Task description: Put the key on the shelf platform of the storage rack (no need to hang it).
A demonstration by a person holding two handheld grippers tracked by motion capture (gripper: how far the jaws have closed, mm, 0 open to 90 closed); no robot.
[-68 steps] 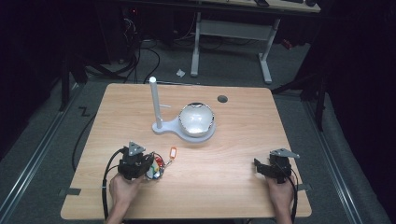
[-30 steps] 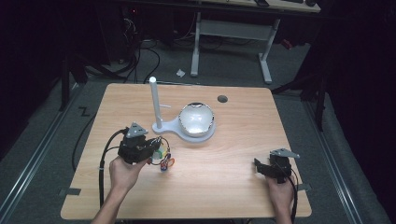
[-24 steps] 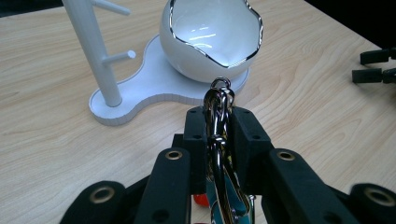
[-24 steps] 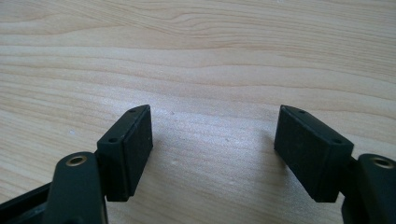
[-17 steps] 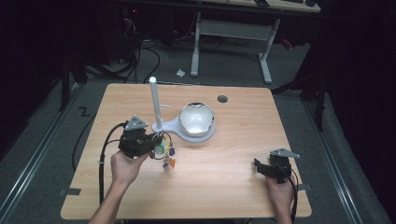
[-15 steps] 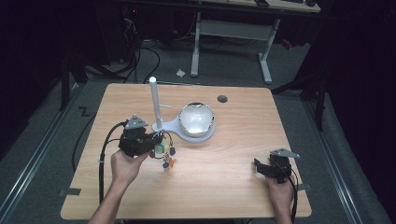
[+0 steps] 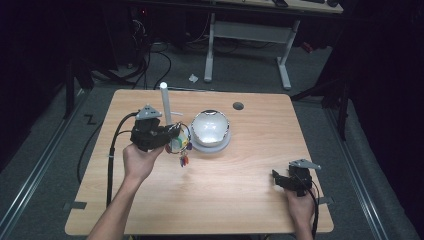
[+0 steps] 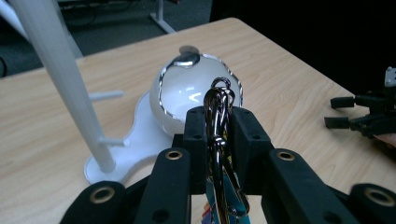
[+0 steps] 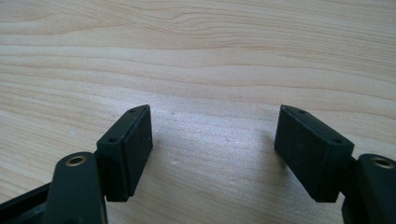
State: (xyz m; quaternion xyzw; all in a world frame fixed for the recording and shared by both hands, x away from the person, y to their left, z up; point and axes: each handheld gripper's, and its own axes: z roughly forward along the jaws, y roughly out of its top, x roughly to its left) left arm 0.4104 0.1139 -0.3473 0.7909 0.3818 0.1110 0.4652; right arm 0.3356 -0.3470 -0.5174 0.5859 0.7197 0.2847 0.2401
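So the left gripper (image 8: 218,122) has its jaws clamped tight on a keyring (image 8: 219,140), a metal clip with some colourful tags hanging below it, held up off the table (image 7: 240,200) just beside the white stand (image 7: 165,107). In the left gripper view the stand's post rises on the left with two short pegs sticking out of it, and the keyring isn't on either peg yet. The shiny dome (image 7: 210,127) on the stand's base sits right behind the clip. So the pick-up looks done, and what's probably left is hooking the ring over a peg and letting go. The right gripper (image 9: 212,154) sits at the near right of the table, jaws wide apart with nothing between them.
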